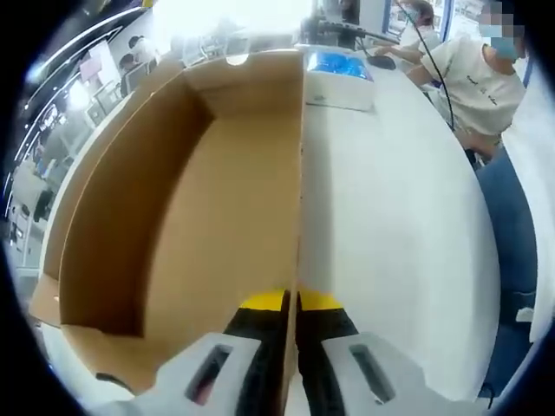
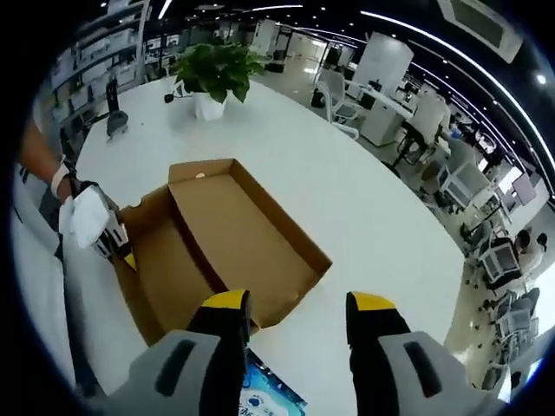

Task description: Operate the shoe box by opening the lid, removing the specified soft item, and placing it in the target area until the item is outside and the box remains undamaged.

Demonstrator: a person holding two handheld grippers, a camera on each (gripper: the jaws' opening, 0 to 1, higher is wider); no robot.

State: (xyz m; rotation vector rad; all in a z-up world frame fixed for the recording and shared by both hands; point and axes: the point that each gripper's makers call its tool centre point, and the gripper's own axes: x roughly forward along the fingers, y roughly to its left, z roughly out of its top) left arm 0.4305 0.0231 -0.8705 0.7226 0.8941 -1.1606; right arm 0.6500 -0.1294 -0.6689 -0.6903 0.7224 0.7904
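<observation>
The brown cardboard shoe box [image 1: 199, 217] lies open on the white table, and its inside looks bare. My left gripper [image 1: 292, 301] is shut on the box's thin side wall, one yellow-tipped finger on each side. In the right gripper view the same box [image 2: 234, 238] sits in the middle, and the left gripper [image 2: 104, 230] holds its left corner. My right gripper [image 2: 299, 303] hovers open above the box's near end with nothing between its fingers. A white and blue pack [image 2: 260, 399] lies on the table just outside the box; it is beyond the box's far end in the left gripper view [image 1: 338, 74].
A potted green plant [image 2: 217, 74] stands at the far side of the white table [image 2: 364, 191]. A person in a light shirt [image 1: 477, 82] sits at the table's edge, near a blue chair [image 1: 512, 243]. Office desks and chairs lie beyond.
</observation>
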